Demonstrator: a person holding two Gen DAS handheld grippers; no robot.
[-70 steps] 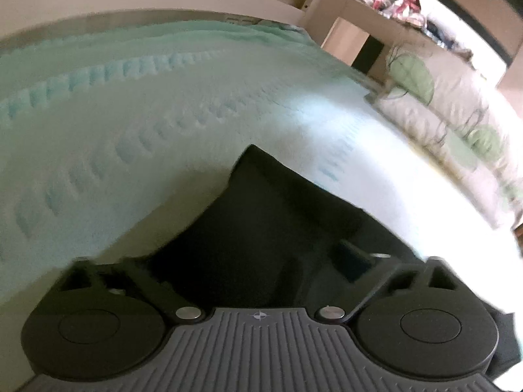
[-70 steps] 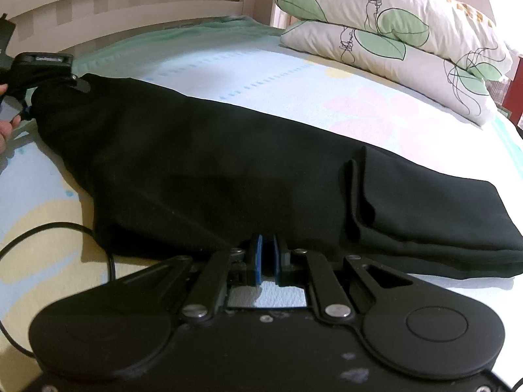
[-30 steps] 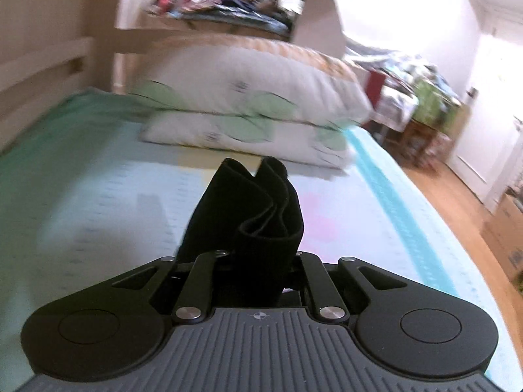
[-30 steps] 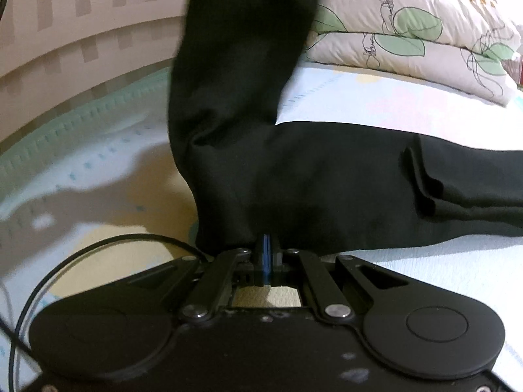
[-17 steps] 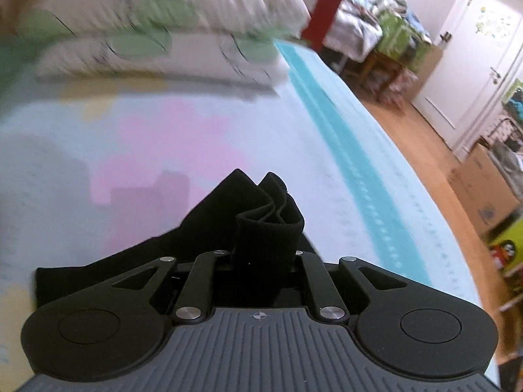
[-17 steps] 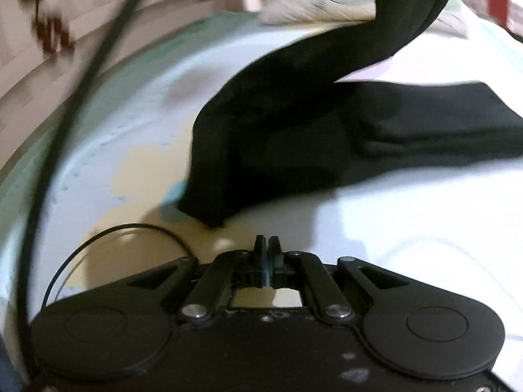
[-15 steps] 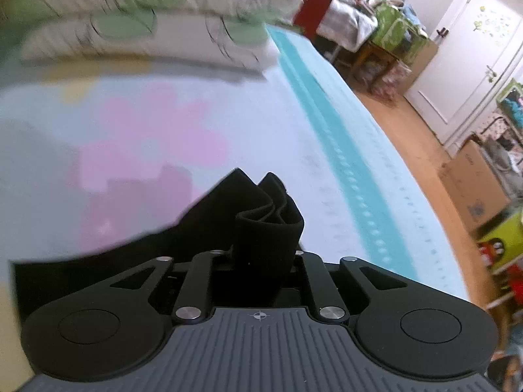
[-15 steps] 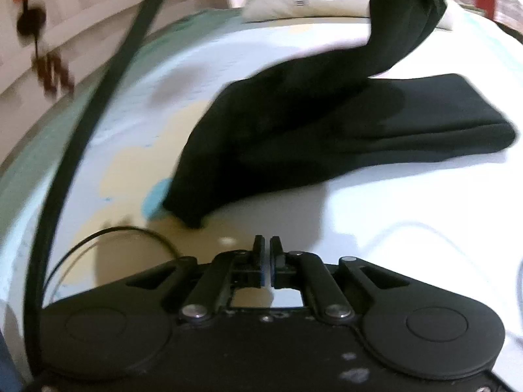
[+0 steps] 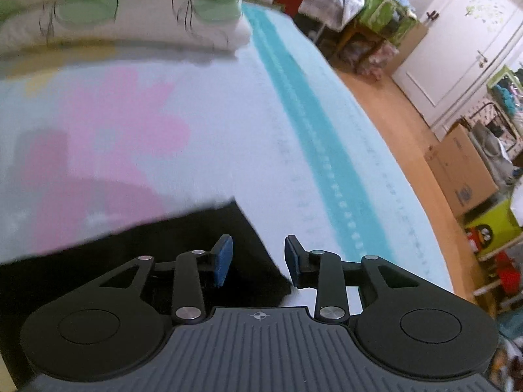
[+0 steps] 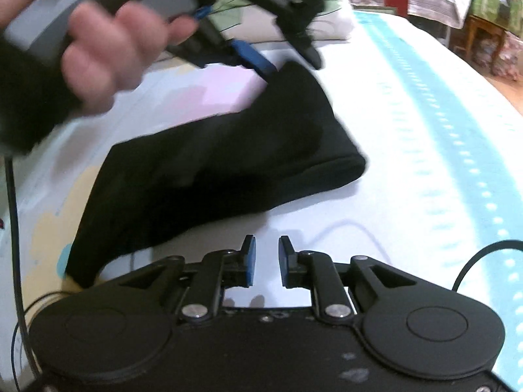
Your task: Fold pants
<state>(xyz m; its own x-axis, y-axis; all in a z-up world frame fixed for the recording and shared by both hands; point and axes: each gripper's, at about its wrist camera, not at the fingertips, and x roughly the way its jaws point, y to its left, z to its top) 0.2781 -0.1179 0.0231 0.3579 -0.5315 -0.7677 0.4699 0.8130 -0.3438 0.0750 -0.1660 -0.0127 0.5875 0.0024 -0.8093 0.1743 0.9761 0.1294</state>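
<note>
Left gripper (image 9: 258, 261): jaws parting, partly open; blue pads (image 9: 223, 259) clear of the cloth, nothing clamped. A corner of the pants (image 9: 183, 248) lies under and between the jaws.
Right gripper (image 10: 266, 259): jaws parting, a narrow gap between the pads; nothing between them. It hangs over bare sheet just beside the near edge of the pants.
Pants: black, folded over, lying on the bed (image 10: 425, 150); rounded fold edge at the right end in the right wrist view.
Hand (image 10: 111, 55): in the right wrist view, holds the left gripper above the far end of the pants; blurred.
Bed: pale sheet with pink flower print (image 9: 108, 121) and teal stripe (image 9: 310, 130).
Pillows (image 9: 130, 16): two, stacked at the bed's far end, leaf print.
Room: wood floor (image 9: 408, 137), white door (image 9: 464, 32), cardboard boxes (image 9: 464, 170) beside the bed.
Cable (image 10: 13, 202): black, along the left edge of the right wrist view.
</note>
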